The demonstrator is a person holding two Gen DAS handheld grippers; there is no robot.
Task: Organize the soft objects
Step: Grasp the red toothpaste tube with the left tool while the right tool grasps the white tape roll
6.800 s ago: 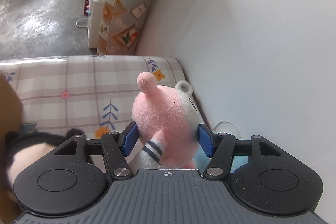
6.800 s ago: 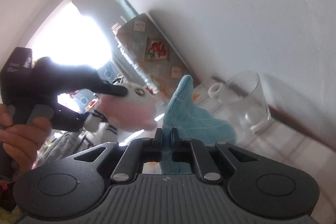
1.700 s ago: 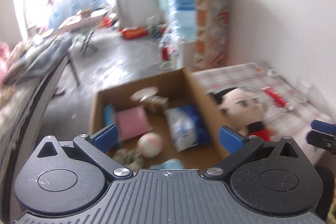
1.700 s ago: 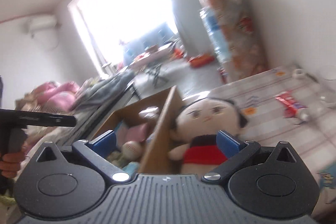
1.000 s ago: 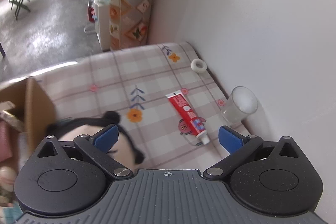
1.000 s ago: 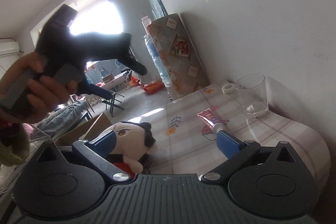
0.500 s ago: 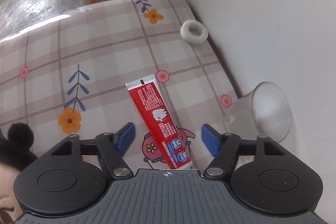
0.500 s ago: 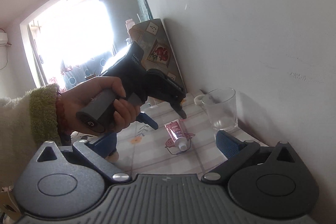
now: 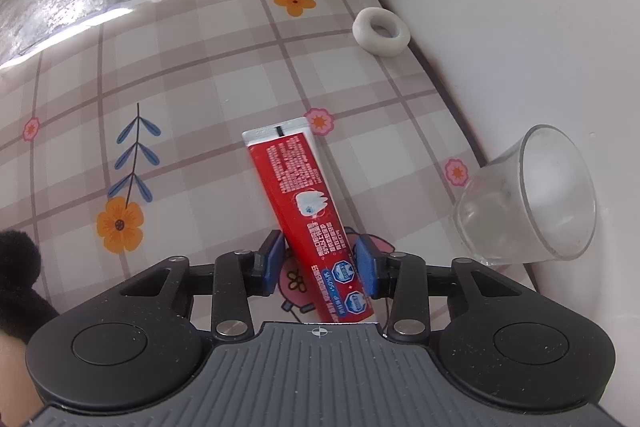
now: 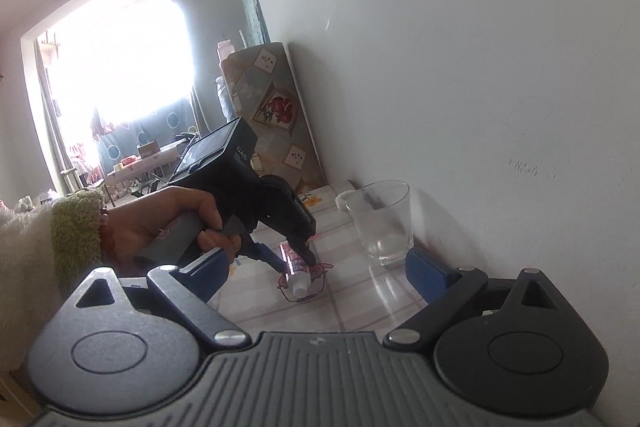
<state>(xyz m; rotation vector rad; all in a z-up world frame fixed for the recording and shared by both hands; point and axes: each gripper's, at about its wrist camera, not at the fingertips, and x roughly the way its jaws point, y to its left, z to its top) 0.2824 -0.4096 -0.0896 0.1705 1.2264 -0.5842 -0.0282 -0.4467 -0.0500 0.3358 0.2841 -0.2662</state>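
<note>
A red toothpaste tube [image 9: 304, 203] lies flat on the checked flowered tablecloth [image 9: 180, 99]. My left gripper [image 9: 320, 265] points steeply down over the tube's cap end. Its jaws are closing, and the blue pads [image 9: 274, 263] meet the tube's two long edges. In the right wrist view a hand [image 10: 160, 223] holds that left gripper [image 10: 292, 265] down on the tube [image 10: 298, 277]. My right gripper [image 10: 316, 275] hovers short of the tube, jaws wide and closing slightly, nothing between them. A doll's black hair [image 9: 16, 267] shows at the left edge.
A clear drinking glass [image 9: 528, 199] [image 10: 380, 223] stands right of the tube against the white wall. A white ring [image 9: 382, 31] lies farther back by the wall. The table's far edge drops to a grey floor, with a patterned cabinet [image 10: 276, 115] beyond.
My left gripper has dropped down over the toothpaste tube and its jaws have narrowed from wide apart to the tube's edges. The right gripper has barely shifted and now faces the left hand.
</note>
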